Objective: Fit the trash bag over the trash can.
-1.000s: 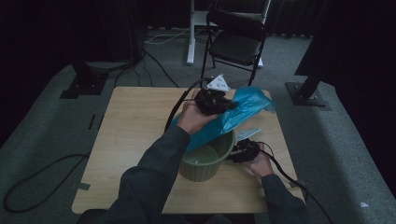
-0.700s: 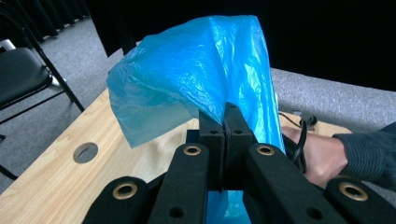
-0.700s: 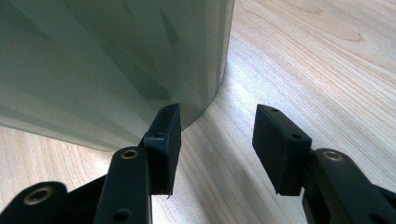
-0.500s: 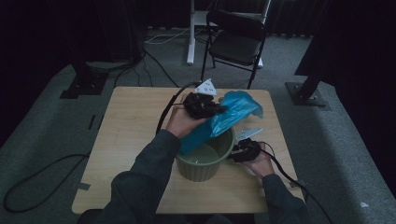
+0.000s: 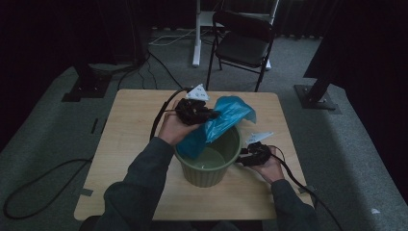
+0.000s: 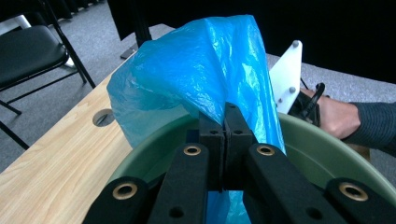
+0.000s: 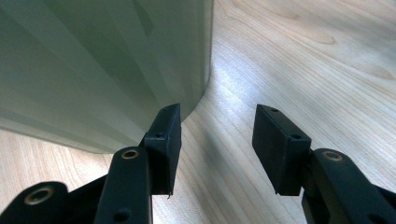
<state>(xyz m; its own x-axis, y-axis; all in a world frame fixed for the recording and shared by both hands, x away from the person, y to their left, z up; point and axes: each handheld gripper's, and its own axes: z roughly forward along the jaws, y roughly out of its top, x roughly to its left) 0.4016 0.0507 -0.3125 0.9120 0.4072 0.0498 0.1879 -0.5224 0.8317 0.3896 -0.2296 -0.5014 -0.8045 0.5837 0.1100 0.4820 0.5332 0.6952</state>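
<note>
Clamped on a fold of the crinkly blue plastic bag (image 6: 201,74), the left gripper (image 5: 195,111) now holds it lower and nearer the bin than a moment ago, so the thin film drapes over the far rim and down inside the round, ribbed green waste bin (image 5: 209,168). That bin stands toward the near right part of the pale wood-grain table (image 5: 130,139). Right gripper (image 7: 217,135), jaws parted and empty, lies low on the tabletop beside the bin's right wall.
</note>
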